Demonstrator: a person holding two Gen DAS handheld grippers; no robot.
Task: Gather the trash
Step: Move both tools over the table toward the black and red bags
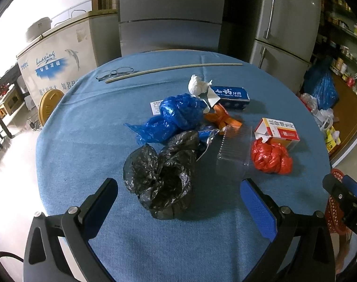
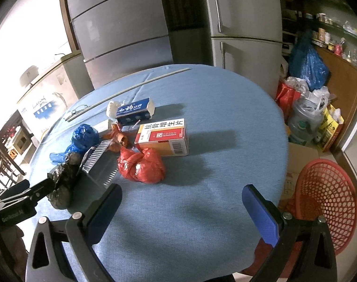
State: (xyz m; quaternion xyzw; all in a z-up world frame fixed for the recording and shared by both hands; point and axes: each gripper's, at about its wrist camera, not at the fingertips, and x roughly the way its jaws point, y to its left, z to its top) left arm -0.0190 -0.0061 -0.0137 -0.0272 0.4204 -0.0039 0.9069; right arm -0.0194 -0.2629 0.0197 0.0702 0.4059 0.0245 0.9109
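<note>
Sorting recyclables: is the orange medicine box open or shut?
Open: the orange medicine box lies on its side, and the end flaps nearest the red bag stand apart.

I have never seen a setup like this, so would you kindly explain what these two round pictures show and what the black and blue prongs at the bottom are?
Each picture comes from a fisheye camera mounted on a hand-held two-finger tool, looking forward along its fingers; a person carries one in each hand. The left tool and the right tool are both open and hold nothing. Below them is a round table with a blue cloth strewn with trash: a crumpled black plastic bag just ahead of the left tool, a crumpled blue plastic bag, a clear ribbed plastic tray, a knotted red plastic bag, an orange-and-white medicine carton and a blue toothpaste box. A red mesh plastic basket sits beside the table, on the right.
</note>
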